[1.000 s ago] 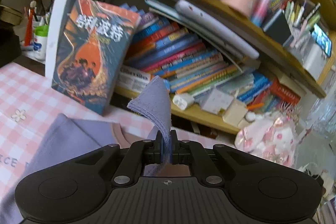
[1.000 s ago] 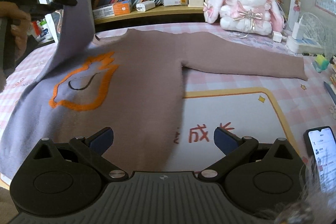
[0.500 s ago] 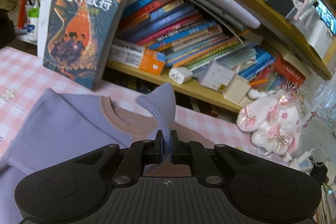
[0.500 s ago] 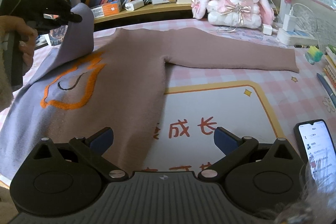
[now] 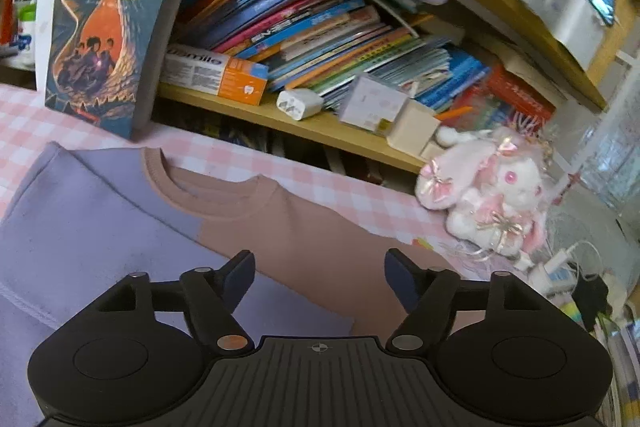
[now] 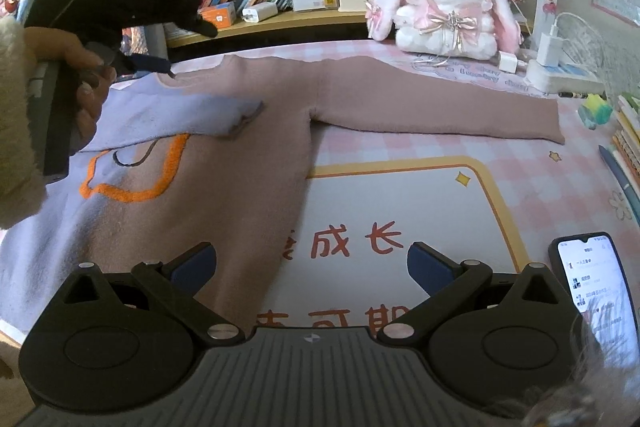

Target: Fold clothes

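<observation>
One sweater (image 6: pixel 240 131) lies flat on the pink checked table (image 6: pixel 500 163), neck toward the bookshelf (image 5: pixel 320 131), half lilac and half dusty pink. Its lilac sleeve (image 6: pixel 188 115) is folded across the chest, cuff ending near the middle. The pink sleeve (image 6: pixel 440 107) is not yet folded: it stretches straight out to the right in the right wrist view, its long axis running across the table, cuff pointing toward the charger (image 6: pixel 556 47).

The left gripper (image 5: pixel 320 275) has just been opening; its jaws stand wide, nothing between them, hovering above the folded sleeve near the collar. The right gripper (image 6: pixel 312 263) is also spread wide and empty, over the sweater's hem and the printed mat (image 6: pixel 400 195).

The likely next fold turns on that pink sleeve. It lies ahead and to the right of the right gripper, which looks the nearer of the two, though fisheye distortion makes this uncertain.

Counted: one sweater, two sleeves, two grippers, one plush rabbit (image 6: pixel 444 7), one phone (image 6: pixel 592 287).
</observation>
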